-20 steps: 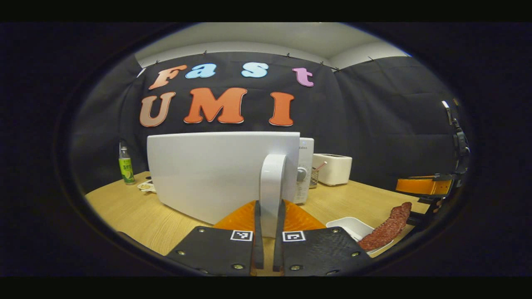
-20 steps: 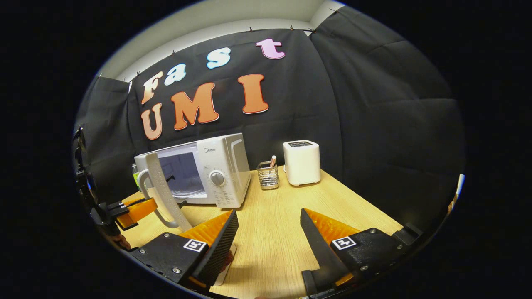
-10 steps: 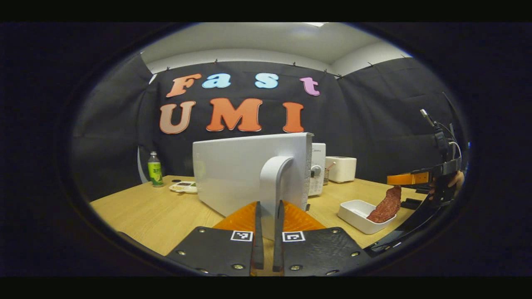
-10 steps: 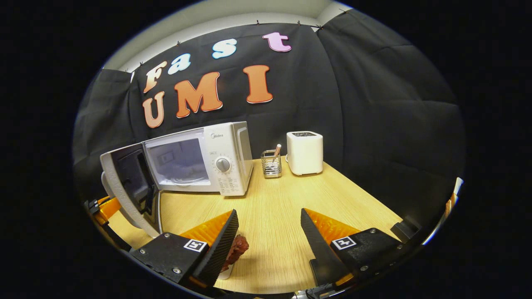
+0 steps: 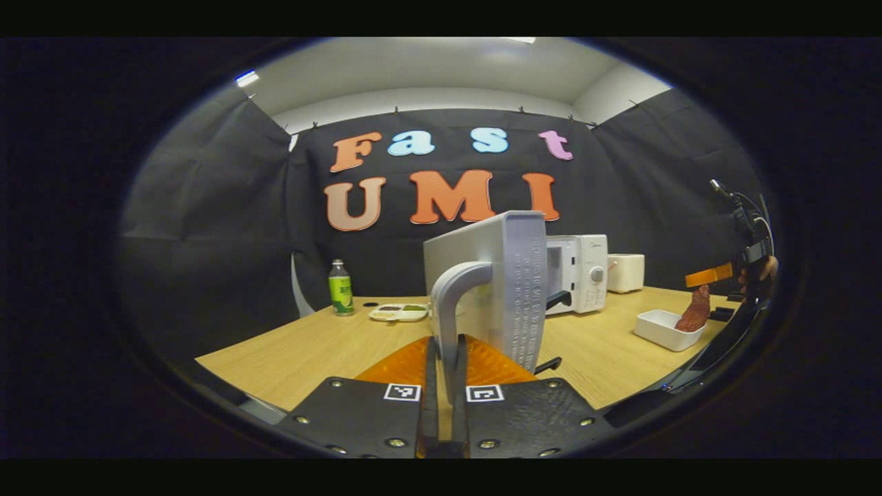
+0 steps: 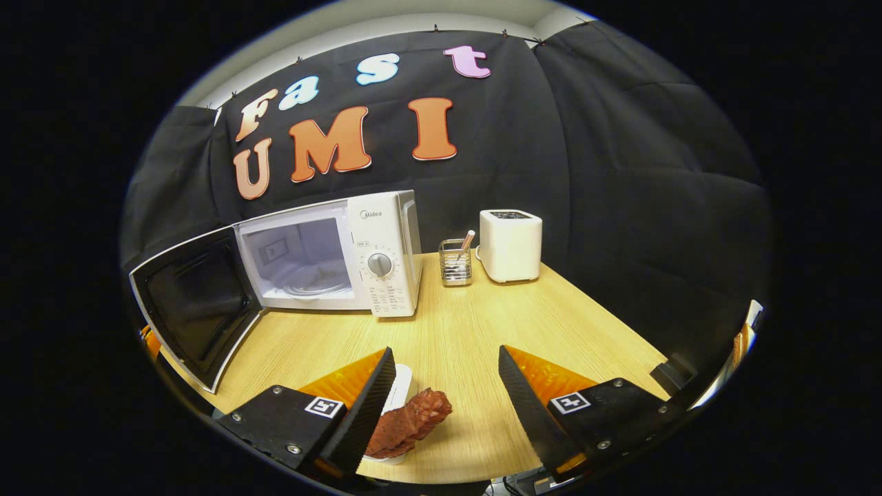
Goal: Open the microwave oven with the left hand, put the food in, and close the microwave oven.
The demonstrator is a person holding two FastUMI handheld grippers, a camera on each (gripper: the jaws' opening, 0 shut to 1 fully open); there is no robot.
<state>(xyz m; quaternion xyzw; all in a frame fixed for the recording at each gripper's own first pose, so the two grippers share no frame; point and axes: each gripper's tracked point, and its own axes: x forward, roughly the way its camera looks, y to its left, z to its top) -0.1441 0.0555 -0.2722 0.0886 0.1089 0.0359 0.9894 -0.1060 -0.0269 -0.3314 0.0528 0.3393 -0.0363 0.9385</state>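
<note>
Microwave oven (image 6: 331, 255) stood at the back left of the wooden table (image 6: 482, 344); its door (image 6: 196, 306) had swung from partly ajar to wide open within the last second, baring the cavity for loading. Left gripper (image 5: 446, 386) was clamped narrow on the door handle (image 5: 451, 303). Right gripper (image 6: 444, 399) gaped wide, holding nothing, above the reddish meat (image 6: 410, 430) in its white tray (image 5: 661, 329).

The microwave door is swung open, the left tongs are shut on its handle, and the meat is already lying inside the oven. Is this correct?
Not quite. In the right gripper view the meat lies in the white tray on the table, not inside the microwave. The door is open, left tongs shut on its handle.
</note>
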